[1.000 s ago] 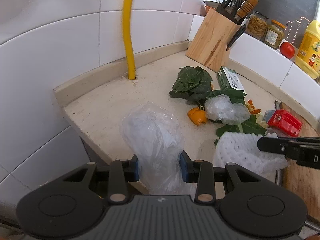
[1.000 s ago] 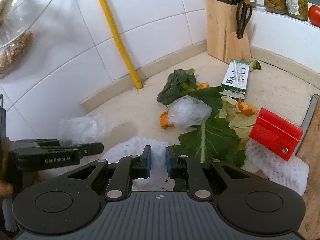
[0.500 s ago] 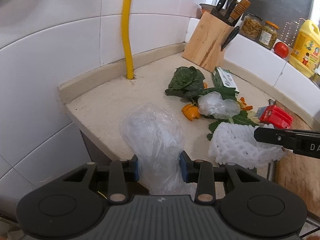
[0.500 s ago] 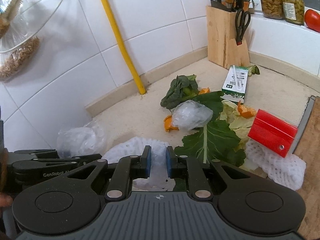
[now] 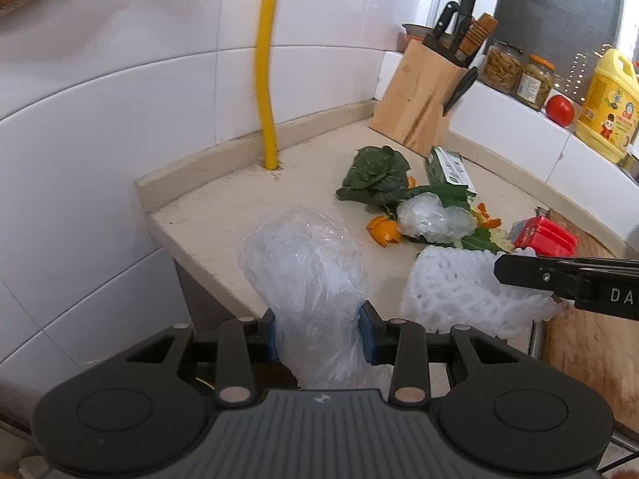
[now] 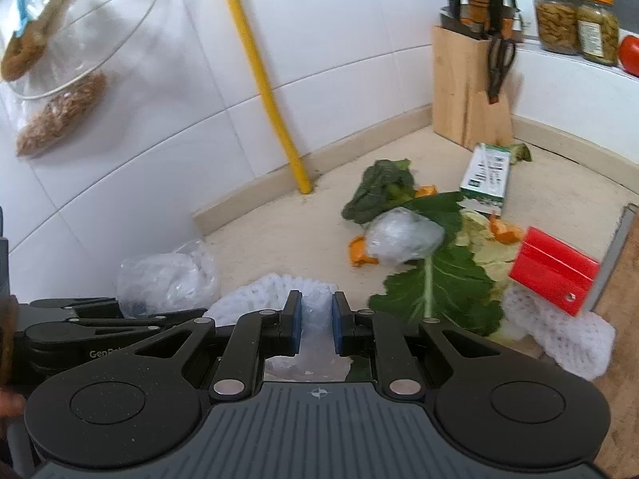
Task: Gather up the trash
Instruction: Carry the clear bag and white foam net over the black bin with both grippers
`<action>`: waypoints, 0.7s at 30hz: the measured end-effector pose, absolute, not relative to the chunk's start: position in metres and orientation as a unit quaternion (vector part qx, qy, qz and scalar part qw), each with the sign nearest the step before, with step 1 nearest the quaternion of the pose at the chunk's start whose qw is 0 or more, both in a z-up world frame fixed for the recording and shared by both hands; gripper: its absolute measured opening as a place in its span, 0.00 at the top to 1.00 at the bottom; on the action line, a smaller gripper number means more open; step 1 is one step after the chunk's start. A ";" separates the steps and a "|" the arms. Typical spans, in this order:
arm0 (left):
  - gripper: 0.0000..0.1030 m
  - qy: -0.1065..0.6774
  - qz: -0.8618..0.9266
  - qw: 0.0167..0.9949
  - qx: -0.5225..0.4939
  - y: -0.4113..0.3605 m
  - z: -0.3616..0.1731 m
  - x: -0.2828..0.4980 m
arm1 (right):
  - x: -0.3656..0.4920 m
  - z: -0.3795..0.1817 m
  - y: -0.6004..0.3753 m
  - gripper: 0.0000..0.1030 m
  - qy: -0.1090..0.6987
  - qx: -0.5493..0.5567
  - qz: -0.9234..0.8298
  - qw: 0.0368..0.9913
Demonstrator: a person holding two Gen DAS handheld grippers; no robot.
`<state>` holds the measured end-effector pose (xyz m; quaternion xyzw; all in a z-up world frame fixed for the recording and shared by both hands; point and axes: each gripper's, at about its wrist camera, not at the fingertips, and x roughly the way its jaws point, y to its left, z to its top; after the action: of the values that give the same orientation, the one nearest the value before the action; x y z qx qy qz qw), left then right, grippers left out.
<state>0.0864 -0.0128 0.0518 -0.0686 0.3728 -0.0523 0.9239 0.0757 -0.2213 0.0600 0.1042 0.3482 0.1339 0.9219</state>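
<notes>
each hand has a piece of trash pinched up and carried near the front edge of the desk, which to my eye means both are on their way to wherever the rubbish goes; no bin shows in either view. the left claw is partly closed, its blue pads pressing the sides of a crumpled clear plastic bag that bulges up ahead of them, held by its lower part so the loose bulk stands clear of the desk. the right claw is narrower, its pads clamped on a white foam net, and the net fans out in front of the fingers. seen from the left wrist, that net hangs from the right claw just beside the plastic bag. the rest of the trash lies in a heap further back on the desk: green leaves, orange peel, a second ball of clear plastic, a green and white box, a red box and another foam net under it. the knife block and jars on the ledge look like things to leave alone.
</notes>
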 end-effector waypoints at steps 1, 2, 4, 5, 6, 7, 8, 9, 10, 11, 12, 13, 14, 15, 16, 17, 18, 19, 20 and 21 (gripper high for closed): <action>0.69 0.372 -0.048 0.924 -0.069 -0.011 0.052 0.085 | 0.077 0.060 -0.219 0.80 0.348 0.103 0.138 0.921; 0.69 0.372 -0.043 0.925 -0.069 -0.009 0.052 0.084 | 0.078 0.060 -0.216 0.80 0.348 0.103 0.144 0.921; 0.69 0.371 -0.034 0.925 -0.071 -0.004 0.052 0.081 | 0.080 0.060 -0.211 0.80 0.348 0.101 0.153 0.919; 0.69 0.371 -0.029 0.925 -0.072 -0.001 0.052 0.080 | 0.082 0.060 -0.208 0.80 0.348 0.100 0.158 0.919; 0.69 0.371 -0.024 0.925 -0.073 0.001 0.052 0.078 | 0.084 0.060 -0.205 0.80 0.349 0.098 0.164 0.918; 0.69 0.371 -0.019 0.926 -0.074 0.004 0.052 0.077 | 0.085 0.059 -0.202 0.80 0.349 0.097 0.168 0.917; 0.69 0.371 -0.014 0.926 -0.075 0.006 0.052 0.075 | 0.087 0.059 -0.198 0.80 0.351 0.096 0.175 0.915; 0.69 0.371 -0.009 0.925 -0.077 0.009 0.052 0.074 | 0.088 0.058 -0.194 0.80 0.352 0.094 0.182 0.913; 0.69 0.371 -0.004 0.925 -0.078 0.011 0.052 0.073 | 0.089 0.058 -0.191 0.80 0.353 0.092 0.187 0.912; 0.69 0.370 0.001 0.925 -0.080 0.014 0.051 0.071 | 0.091 0.058 -0.186 0.80 0.354 0.090 0.195 0.910; 0.69 0.371 0.006 0.925 -0.082 0.016 0.051 0.069 | 0.092 0.057 -0.182 0.80 0.355 0.088 0.201 0.909; 0.69 0.371 0.010 0.925 -0.084 0.019 0.051 0.068 | 0.094 0.057 -0.177 0.80 0.356 0.086 0.208 0.907; 0.69 0.371 0.015 0.925 -0.085 0.022 0.050 0.067 | 0.096 0.057 -0.172 0.80 0.357 0.084 0.215 0.905; 0.69 0.372 0.019 0.924 -0.087 0.025 0.050 0.065 | 0.097 0.057 -0.168 0.80 0.358 0.082 0.220 0.904; 0.69 0.372 0.023 0.924 -0.089 0.028 0.049 0.063 | 0.099 0.057 -0.164 0.80 0.359 0.080 0.225 0.902; 0.69 0.373 0.028 0.923 -0.090 0.030 0.048 0.062 | 0.100 0.057 -0.160 0.80 0.360 0.078 0.230 0.901; 0.69 0.374 0.032 0.922 -0.092 0.033 0.047 0.060 | 0.102 0.057 -0.156 0.80 0.362 0.077 0.234 0.899; 0.69 0.375 0.036 0.922 -0.094 0.036 0.046 0.058 | 0.103 0.057 -0.153 0.80 0.363 0.075 0.237 0.898; 0.69 0.375 0.040 0.921 -0.095 0.039 0.045 0.056 | 0.104 0.056 -0.149 0.80 0.364 0.073 0.241 0.896; 0.69 0.376 0.045 0.921 -0.097 0.042 0.044 0.055 | 0.105 0.055 -0.145 0.80 0.366 0.072 0.245 0.895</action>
<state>0.0548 0.0418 0.0443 -0.0971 0.3756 0.0451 0.9206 0.1054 -0.1453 0.0552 0.0717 0.3660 0.2450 0.8949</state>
